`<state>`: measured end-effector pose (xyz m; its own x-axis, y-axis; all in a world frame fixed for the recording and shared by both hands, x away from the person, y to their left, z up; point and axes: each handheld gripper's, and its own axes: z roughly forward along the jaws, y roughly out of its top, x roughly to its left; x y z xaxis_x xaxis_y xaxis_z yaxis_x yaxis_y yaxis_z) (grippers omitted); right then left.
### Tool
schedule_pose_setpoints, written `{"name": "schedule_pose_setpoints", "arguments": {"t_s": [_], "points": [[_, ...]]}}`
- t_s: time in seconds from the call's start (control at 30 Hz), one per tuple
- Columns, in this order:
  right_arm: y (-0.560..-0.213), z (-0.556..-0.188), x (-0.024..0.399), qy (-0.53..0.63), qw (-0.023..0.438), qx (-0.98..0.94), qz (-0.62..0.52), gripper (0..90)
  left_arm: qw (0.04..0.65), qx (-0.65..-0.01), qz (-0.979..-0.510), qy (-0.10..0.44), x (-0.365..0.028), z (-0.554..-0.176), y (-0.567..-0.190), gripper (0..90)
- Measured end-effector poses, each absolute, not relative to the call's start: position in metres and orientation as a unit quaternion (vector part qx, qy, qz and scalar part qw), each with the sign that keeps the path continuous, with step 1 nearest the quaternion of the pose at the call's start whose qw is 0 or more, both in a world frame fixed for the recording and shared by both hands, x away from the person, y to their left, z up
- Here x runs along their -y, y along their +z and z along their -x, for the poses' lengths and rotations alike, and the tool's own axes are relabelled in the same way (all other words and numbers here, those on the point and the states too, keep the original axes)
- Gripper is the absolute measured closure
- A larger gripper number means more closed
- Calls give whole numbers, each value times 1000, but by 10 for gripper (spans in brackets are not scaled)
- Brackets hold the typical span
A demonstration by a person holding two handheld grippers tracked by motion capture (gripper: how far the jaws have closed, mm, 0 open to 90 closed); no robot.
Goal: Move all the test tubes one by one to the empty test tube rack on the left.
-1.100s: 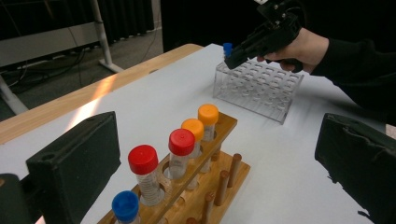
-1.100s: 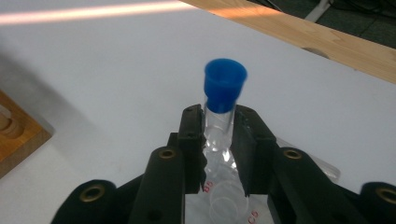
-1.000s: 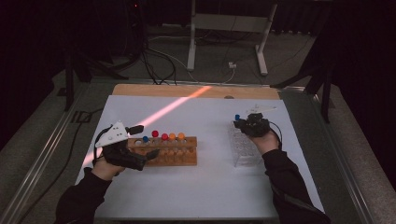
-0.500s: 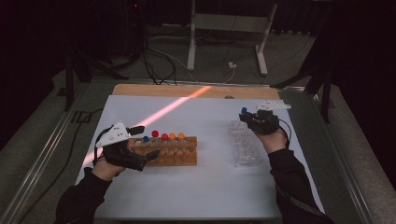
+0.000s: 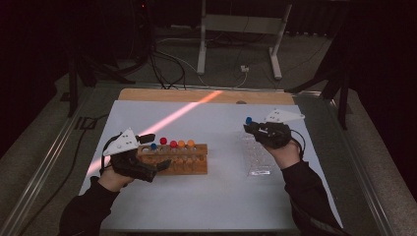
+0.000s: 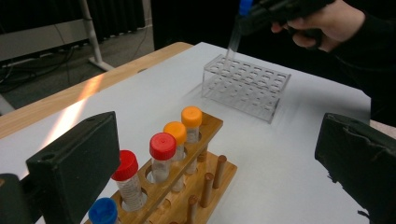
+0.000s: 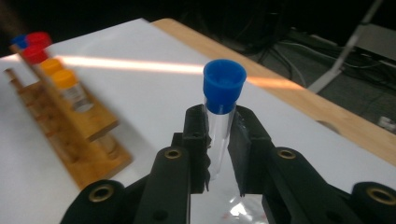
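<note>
Dim room, white bench | right gripper clamps clear blue-capped tube above clear plastic rack, far right | left gripper open beside wooden rack | step: carrying tube; next likely leftward, lower into empty wooden hole

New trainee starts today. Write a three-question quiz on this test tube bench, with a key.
1. True or false: the right hand-held gripper is shut on a blue-capped tube.
2. How many capped tubes stand in the wooden rack?
A. three
B. five
C. seven
3. Fill in: the held tube's tip hangs over the far corner of the ____ rack.

Key
1. True; both jaws press its clear body just under the cap.
2. B: one blue, two red, two orange.
3. Clear plastic. The left hand-held gripper stands open beside the wooden rack.
</note>
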<state>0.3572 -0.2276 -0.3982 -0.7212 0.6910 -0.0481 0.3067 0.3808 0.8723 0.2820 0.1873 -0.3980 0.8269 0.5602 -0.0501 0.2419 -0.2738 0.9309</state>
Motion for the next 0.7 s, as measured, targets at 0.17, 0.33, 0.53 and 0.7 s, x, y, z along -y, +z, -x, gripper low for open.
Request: {"name": "schedule_pose_setpoints", "arguments": {"t_s": [0.17,0.33,0.53,0.7], "points": [[-404,-344,214,452,192,-824,-283,774,542,-250,-790,143,-182,-280,-399,10],[-411,-330,208,448,171,-835,-270,774,540,-242,-795,133,-172,-278,-400,11],[-416,-315,196,446,144,-848,-246,774,547,-228,-797,114,-159,-273,-402,11],[-417,-300,183,441,124,-861,-220,773,550,-214,-801,105,-149,-267,-401,11]]}}
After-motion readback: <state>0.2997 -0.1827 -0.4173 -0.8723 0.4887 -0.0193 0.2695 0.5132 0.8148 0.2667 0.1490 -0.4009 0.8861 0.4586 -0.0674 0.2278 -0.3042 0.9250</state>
